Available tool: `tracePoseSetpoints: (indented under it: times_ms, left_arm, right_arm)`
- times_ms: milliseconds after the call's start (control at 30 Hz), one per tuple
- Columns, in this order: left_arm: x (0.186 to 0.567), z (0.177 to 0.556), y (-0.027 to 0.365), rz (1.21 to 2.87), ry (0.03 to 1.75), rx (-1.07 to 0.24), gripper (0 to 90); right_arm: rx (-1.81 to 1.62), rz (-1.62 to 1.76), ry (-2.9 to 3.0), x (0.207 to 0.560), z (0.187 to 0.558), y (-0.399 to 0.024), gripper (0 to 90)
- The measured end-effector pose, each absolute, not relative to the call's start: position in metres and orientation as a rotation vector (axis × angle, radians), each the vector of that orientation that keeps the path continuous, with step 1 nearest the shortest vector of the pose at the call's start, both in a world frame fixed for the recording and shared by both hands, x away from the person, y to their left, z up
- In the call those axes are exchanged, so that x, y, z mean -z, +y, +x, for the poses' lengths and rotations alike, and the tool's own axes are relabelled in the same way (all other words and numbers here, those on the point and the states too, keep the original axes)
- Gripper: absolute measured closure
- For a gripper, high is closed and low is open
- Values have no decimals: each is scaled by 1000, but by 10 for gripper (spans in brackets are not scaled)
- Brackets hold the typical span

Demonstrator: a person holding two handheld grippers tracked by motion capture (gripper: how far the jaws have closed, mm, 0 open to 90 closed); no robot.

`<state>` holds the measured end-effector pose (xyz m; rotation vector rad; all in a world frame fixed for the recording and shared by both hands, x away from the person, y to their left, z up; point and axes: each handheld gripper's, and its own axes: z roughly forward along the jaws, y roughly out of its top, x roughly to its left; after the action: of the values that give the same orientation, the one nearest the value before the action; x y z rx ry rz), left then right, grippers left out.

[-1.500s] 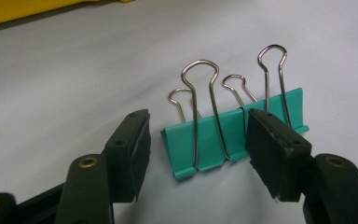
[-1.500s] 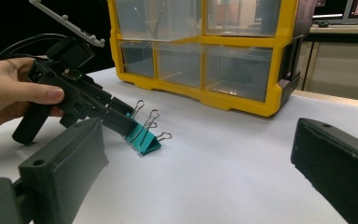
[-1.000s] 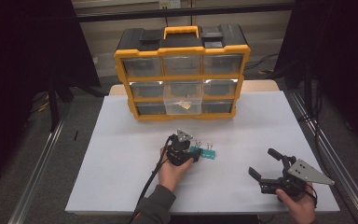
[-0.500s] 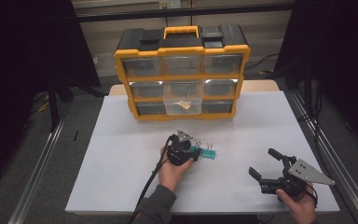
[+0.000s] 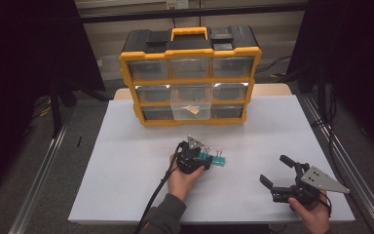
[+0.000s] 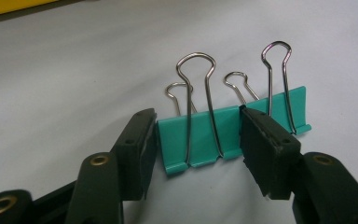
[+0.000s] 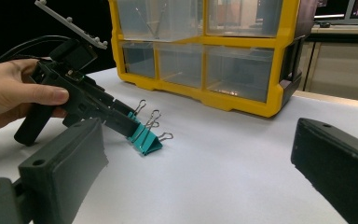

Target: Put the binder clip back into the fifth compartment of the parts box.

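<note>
Two teal binder clips (image 5: 218,160) lie side by side on the white table, near its middle. My left gripper (image 5: 208,158) reaches down onto them. In the left gripper view its pads (image 6: 142,140) touch both ends of the nearer clip (image 6: 200,135), and the second clip (image 6: 297,105) sticks out behind the right jaw. These jaws have just been opening a little with the clip still between them. The right gripper view has the clips (image 7: 147,139) under the left gripper (image 7: 126,123). My right gripper (image 5: 273,168) hovers open and empty at the front right.
A yellow and black drawer organizer (image 5: 190,78) stands at the table's far side, its middle drawer (image 5: 191,109) pulled out with a small item inside. The white tabletop (image 5: 121,161) ends close behind both hands. Dark frames flank the table.
</note>
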<state>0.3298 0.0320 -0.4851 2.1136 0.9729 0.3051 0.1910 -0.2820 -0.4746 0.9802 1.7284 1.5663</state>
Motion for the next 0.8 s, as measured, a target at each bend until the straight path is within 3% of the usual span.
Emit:
tracePoseSetpoints:
  times_ms: [300,467,800]
  left_arm:
    - [485,330,33,2110,980,-322,496]
    - [487,331,31,2108,966,-324,453]
    - [484,331,33,2080,966,-332,500]
  right_arm:
    - [-1568,983,1728,474,191,-282,24]
    - [-1571,980,1730,474,191,-282,24]
    - [-1570,980,1727,474,191,-282,24]
